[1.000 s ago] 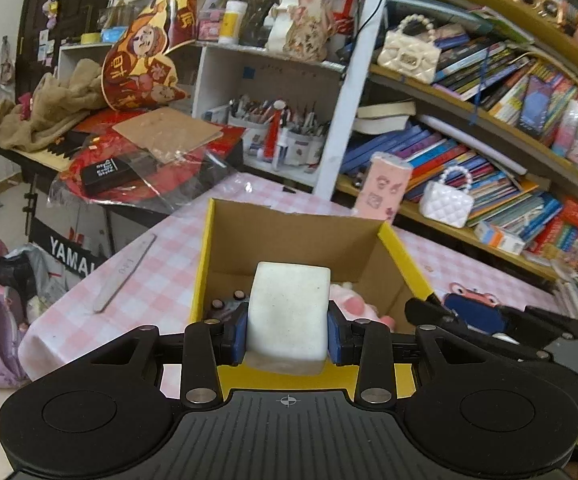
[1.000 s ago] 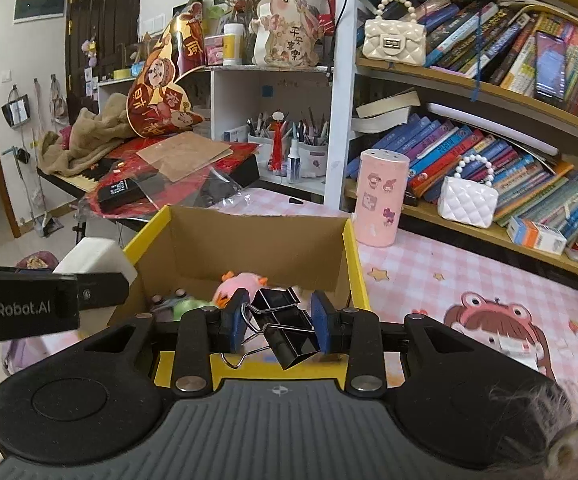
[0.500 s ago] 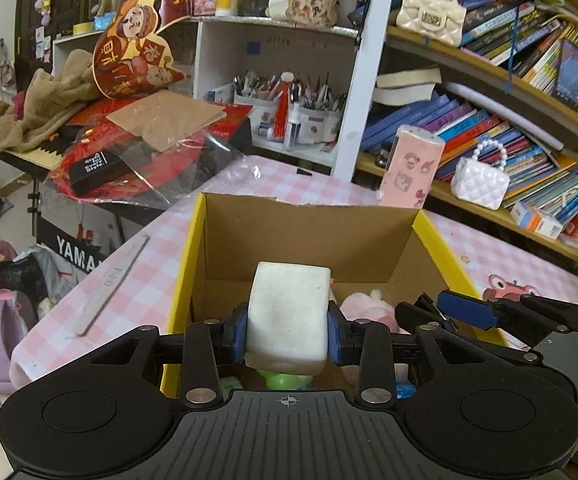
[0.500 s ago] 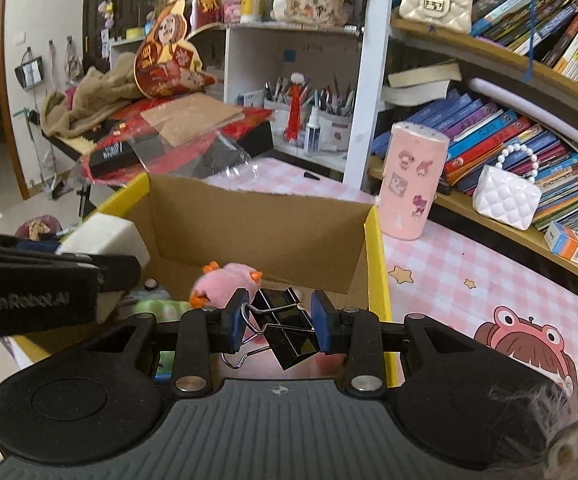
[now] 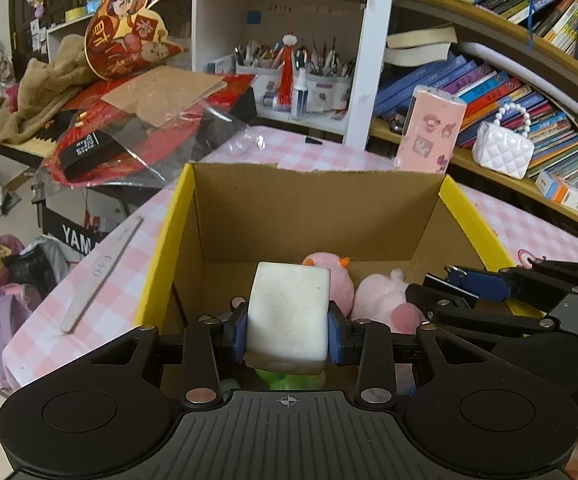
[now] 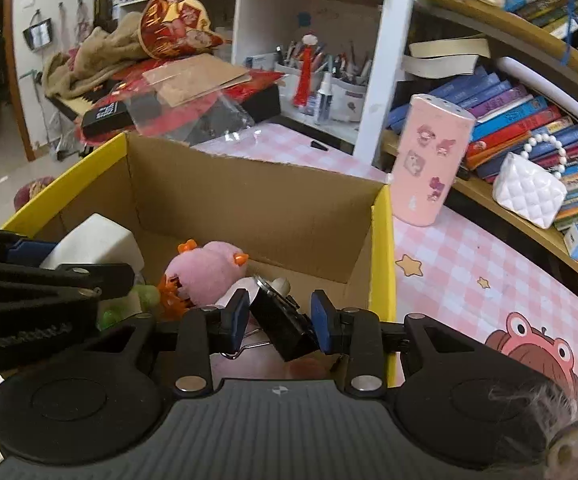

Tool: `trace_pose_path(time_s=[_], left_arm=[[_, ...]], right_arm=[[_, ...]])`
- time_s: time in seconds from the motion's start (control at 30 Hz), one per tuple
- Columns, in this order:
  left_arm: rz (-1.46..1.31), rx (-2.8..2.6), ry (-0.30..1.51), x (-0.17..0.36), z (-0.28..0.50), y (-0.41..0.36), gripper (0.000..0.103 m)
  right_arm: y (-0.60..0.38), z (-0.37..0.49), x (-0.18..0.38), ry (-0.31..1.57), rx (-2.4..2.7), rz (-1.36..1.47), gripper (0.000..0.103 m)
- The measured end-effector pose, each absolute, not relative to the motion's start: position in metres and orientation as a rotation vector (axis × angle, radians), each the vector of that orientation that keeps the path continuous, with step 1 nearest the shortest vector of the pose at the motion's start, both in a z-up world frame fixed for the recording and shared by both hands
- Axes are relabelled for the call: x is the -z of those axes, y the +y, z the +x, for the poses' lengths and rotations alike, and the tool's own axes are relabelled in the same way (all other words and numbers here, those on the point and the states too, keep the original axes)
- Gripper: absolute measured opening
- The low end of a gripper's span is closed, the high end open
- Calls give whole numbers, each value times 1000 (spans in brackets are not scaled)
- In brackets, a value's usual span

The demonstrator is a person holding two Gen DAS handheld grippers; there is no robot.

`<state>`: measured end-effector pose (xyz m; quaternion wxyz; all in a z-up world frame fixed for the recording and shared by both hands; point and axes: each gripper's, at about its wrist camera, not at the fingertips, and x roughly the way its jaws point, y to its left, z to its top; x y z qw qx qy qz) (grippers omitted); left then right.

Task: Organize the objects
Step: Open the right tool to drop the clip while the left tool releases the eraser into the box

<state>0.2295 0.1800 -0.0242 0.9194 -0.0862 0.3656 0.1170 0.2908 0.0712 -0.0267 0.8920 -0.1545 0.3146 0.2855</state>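
both grippers have come forward and down over the last second, so that each load now hangs inside the mouth of the cardboard box (image 5: 317,208) instead of short of its near edge. the left gripper (image 5: 288,334) pinches a white foam block (image 5: 289,312) between its blue pads, over the box's near left part, above a green toy (image 5: 291,378) lying on the floor of the box. the right gripper (image 6: 277,322) is pressed together on a black binder clip (image 6: 283,322), held tilted, over the near right part, close to the yellow right wall. two pink plush toys (image 5: 381,294) already lie in the box; the orange-eared one (image 6: 205,270) sits just ahead of the clip. a nail file (image 5: 101,274) lies on the checked tablecloth (image 5: 89,312), left of the box, and a pink cylinder (image 6: 431,164) stands beyond its far right corner.

both things look placed for release; i judge letting go comes next. the block should fall softly, while the clip may snag a plush.
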Motion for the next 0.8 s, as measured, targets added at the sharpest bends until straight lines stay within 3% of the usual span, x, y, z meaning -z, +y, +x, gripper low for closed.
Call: trace_pose_path(time_s=[0.3, 0.47, 0.8], left_arm=[[-171, -253, 753, 26, 230, 178, 39], [-162, -280, 698, 15, 222, 181, 63], [-182, -274, 603, -12, 194, 181, 75]], right_arm=[[73, 294, 27, 648, -585, -317, 33], [69, 291, 20, 631, -561, -294, 39], [54, 268, -7, 553, -515, -225, 48]])
